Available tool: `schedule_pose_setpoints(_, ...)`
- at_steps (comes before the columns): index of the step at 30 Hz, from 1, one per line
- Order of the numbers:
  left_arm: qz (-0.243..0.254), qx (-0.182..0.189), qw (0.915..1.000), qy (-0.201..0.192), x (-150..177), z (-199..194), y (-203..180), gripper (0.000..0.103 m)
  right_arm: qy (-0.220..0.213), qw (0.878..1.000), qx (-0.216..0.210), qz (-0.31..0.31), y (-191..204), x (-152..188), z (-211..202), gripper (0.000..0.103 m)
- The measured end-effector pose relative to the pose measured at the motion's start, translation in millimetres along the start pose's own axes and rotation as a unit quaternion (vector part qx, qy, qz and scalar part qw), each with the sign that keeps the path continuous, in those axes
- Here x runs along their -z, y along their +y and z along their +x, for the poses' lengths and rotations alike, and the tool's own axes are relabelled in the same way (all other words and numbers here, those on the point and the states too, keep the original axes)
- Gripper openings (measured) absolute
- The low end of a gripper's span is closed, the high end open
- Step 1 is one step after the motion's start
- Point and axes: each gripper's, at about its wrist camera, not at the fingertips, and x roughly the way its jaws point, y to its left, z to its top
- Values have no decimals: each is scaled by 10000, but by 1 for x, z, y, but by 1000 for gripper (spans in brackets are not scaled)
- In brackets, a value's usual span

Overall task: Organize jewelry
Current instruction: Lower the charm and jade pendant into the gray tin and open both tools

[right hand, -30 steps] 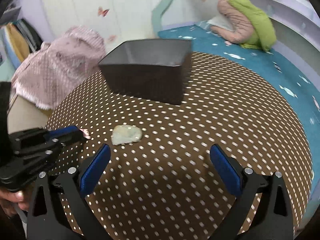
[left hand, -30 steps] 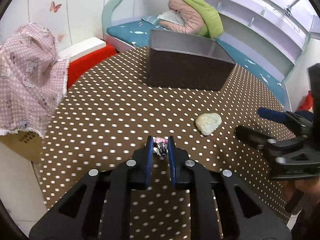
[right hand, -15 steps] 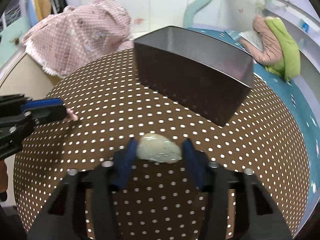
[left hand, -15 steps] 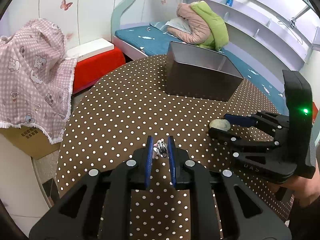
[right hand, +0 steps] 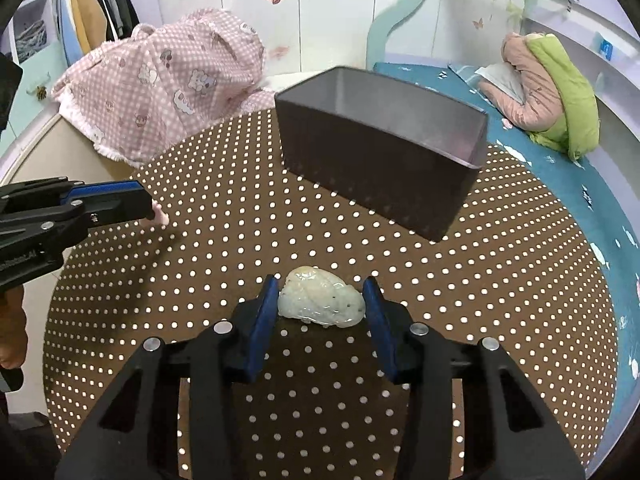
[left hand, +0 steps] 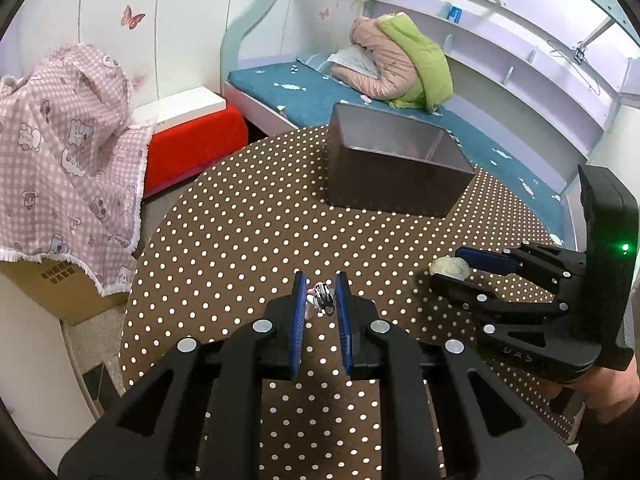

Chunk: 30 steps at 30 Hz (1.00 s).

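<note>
My left gripper [left hand: 320, 300] is shut on a small pink and silver trinket [left hand: 322, 298] and holds it above the dotted table [left hand: 248, 240]. In the right wrist view the left gripper [right hand: 144, 204] shows at the left with the pink trinket [right hand: 160, 218] at its tip. My right gripper [right hand: 320, 304] is shut on a pale green jade carving [right hand: 320, 300], lifted off the table; it shows in the left wrist view [left hand: 448, 270] too. A dark open box [right hand: 380, 160] stands behind, also in the left wrist view [left hand: 392, 168].
A round brown table with white dots [right hand: 520, 280]. A pink checked cloth [left hand: 60, 152] over a cardboard box stands at the left. A red bench [left hand: 192, 148] and a teal bed with a green and pink jacket [left hand: 404, 64] lie behind.
My right gripper moved in around the jade carving, shut on it and lifted it. My left gripper rose with the trinket still in it.
</note>
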Motion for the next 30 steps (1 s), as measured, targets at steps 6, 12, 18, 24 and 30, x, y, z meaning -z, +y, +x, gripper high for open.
schedule_pose_setpoints(6,103,15,9998,-194,-10,-14,-7,15,-352,9993,-52,131,-5,-12,-28,41)
schedule_pose_setpoints(12,271,35,9983,-517,-31,-33,-18,15,-843,9963,6,170,-11,-33,-64,41)
schedule_pose_setpoints(18,458,59,9940,-994,-66,-58,-28,15,-1373,9903,134,134,-22,-64,-99,41)
schedule_pose_setpoints(24,527,133,9886,-1402,-110,-75,-36,15,-1746,9842,229,160,-35,-95,-119,41)
schedule_pose_setpoints(30,591,212,9839,-1673,-148,-85,-47,15,-1866,9816,216,327,-52,-116,-123,41)
